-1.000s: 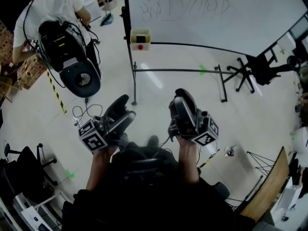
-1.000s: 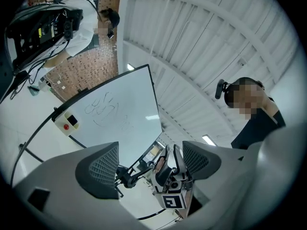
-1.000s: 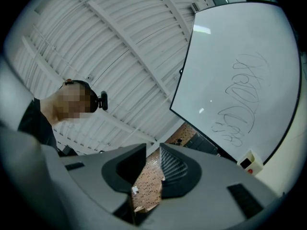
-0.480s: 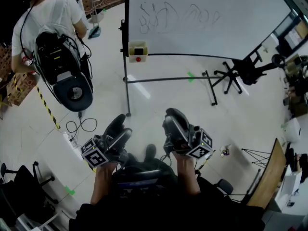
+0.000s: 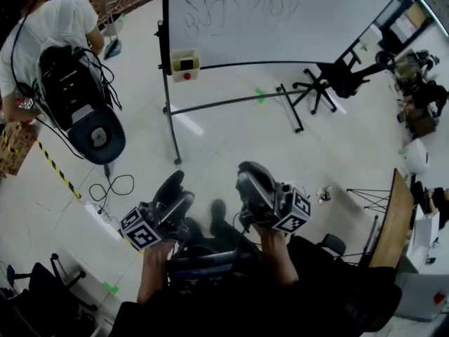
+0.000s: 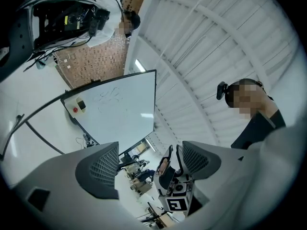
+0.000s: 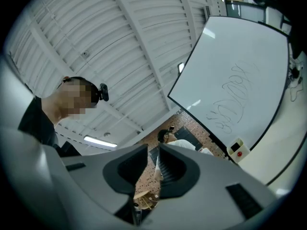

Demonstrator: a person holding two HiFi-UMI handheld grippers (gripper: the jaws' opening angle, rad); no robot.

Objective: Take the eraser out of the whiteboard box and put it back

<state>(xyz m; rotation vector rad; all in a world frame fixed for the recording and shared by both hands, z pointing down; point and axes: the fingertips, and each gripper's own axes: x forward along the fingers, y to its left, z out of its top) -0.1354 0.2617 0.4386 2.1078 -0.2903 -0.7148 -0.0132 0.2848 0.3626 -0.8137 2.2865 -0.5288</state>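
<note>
Eraser in whiteboard box, whiteboard behind

Large lab or workshop hall

A free-standing whiteboard with scribbles stands at the far side of a glossy pale floor, with an office chair at its right. On the left, striped hazard tape and loose cables lie on the floor near a person beside black gear. A brick wall stands behind, under a ribbed metal roof with a strip light.
</note>
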